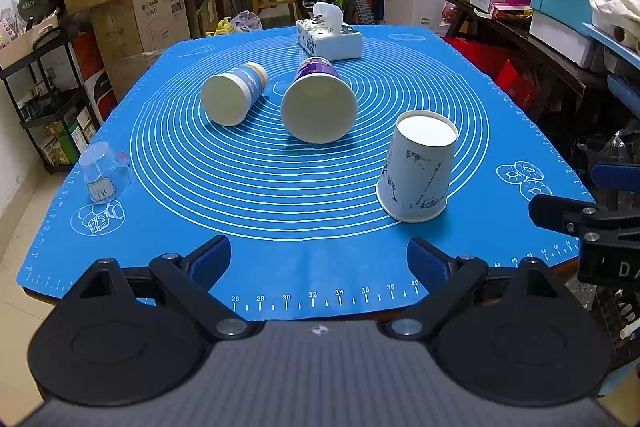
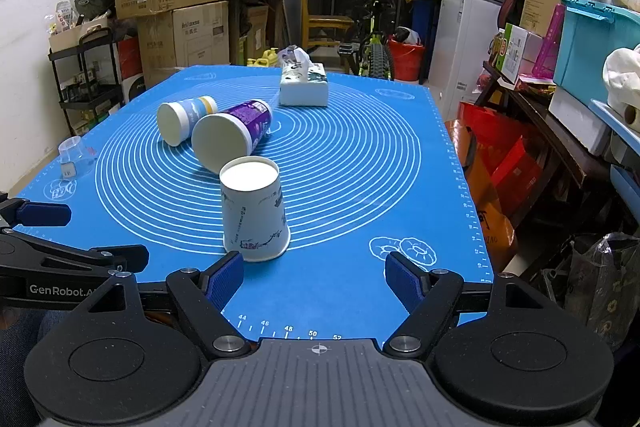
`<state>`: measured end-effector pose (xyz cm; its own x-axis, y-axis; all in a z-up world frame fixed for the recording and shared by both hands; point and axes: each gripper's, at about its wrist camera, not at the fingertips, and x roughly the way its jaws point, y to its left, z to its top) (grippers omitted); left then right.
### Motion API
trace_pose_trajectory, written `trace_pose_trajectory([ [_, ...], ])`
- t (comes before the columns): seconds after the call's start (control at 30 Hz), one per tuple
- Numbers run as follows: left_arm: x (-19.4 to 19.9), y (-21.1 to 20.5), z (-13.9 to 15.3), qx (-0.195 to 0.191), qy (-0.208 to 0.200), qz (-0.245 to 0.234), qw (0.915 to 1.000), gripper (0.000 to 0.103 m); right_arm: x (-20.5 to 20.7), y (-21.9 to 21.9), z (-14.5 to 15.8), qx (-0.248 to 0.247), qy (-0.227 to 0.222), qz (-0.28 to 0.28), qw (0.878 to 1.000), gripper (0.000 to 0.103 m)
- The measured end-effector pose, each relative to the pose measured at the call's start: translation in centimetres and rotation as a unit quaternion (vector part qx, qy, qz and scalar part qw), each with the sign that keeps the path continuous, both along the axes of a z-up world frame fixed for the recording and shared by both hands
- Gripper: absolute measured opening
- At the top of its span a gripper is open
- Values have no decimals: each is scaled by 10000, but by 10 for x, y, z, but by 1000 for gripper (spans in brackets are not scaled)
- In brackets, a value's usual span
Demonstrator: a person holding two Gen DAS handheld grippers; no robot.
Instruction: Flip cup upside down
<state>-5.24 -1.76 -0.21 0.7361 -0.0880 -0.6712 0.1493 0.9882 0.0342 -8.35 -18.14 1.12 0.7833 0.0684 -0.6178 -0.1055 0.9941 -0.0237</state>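
White cup (image 2: pixel 254 211) stands upside down on the mat (image 2: pixel 360 167); two cups (image 2: pixel 230 139) lie beyond it. Left gripper (image 1: pixel 319 261) and right gripper (image 2: pixel 314 281) gape empty.

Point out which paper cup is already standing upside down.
The white cup with ink drawings, nearest the right gripper, stands rim-down. The purple cup and the blue-and-orange cup lie on their sides.

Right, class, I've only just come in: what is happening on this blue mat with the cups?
A person holds two grippers at the near edge of the blue mat. The left gripper and right gripper are both open and hold nothing. The white printed cup stands upside down, mouth on the mat. The purple cup and the blue-and-orange cup lie on their sides. A clear plastic cup and a tissue box sit apart.
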Motion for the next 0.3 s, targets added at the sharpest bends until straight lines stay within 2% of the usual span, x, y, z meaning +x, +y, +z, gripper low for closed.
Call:
trace_pose_trajectory([
  [0.3,0,1,0,46,23,-23,10000,94,0,0,0,6,5,1,10000,81],
])
